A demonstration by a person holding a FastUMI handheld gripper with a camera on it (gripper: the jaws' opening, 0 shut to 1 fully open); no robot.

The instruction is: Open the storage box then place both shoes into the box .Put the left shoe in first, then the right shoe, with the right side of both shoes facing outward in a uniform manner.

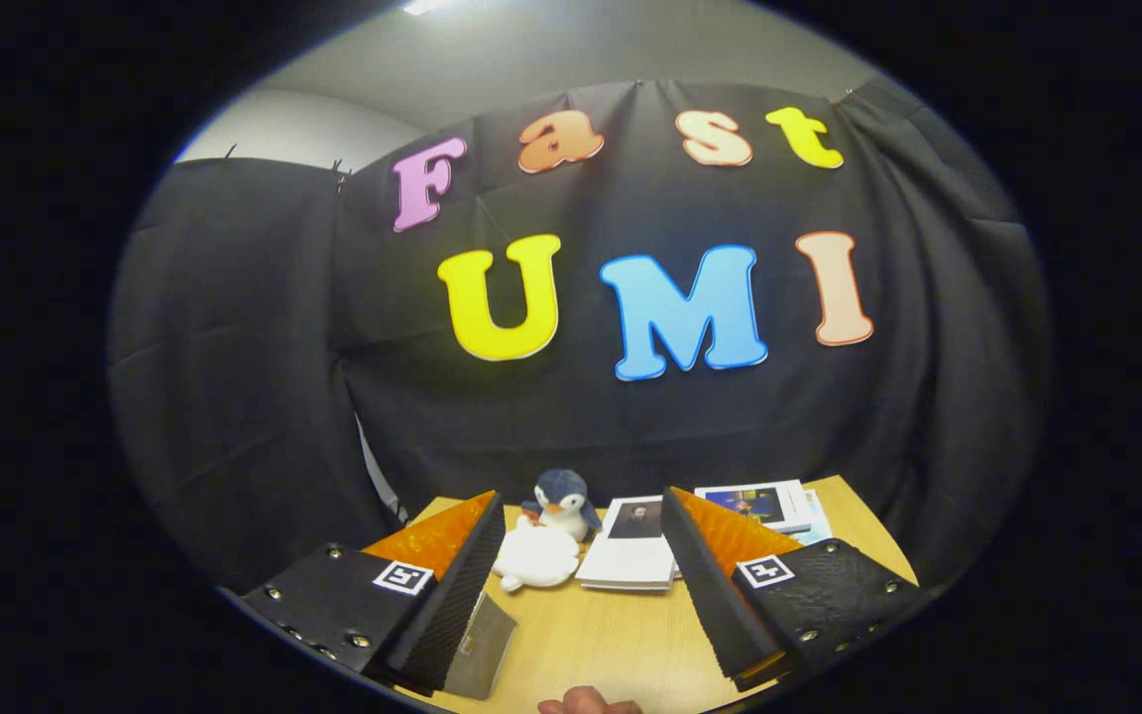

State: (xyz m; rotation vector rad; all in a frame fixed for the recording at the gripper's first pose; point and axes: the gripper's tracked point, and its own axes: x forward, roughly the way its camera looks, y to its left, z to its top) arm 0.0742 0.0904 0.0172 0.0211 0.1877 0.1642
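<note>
Tongs (581, 570) wide open, empty.

Desk (621, 635): pale wood, fine straight grain. Penguin toy (561, 501): dark blue-grey head and back, white face and belly, orange beak. Plush item (536, 557) just before it: plain white. Booklet stack (630, 555): white covers, small dark picture on top. Second booklet (757, 504) behind: white border, blue-dark picture. Booth wall (234, 377): black cloth, creased. Metal piece (482, 650) beside one finger: dull silver-grey. Room wall (293, 129) above cloth: off-white.
</note>
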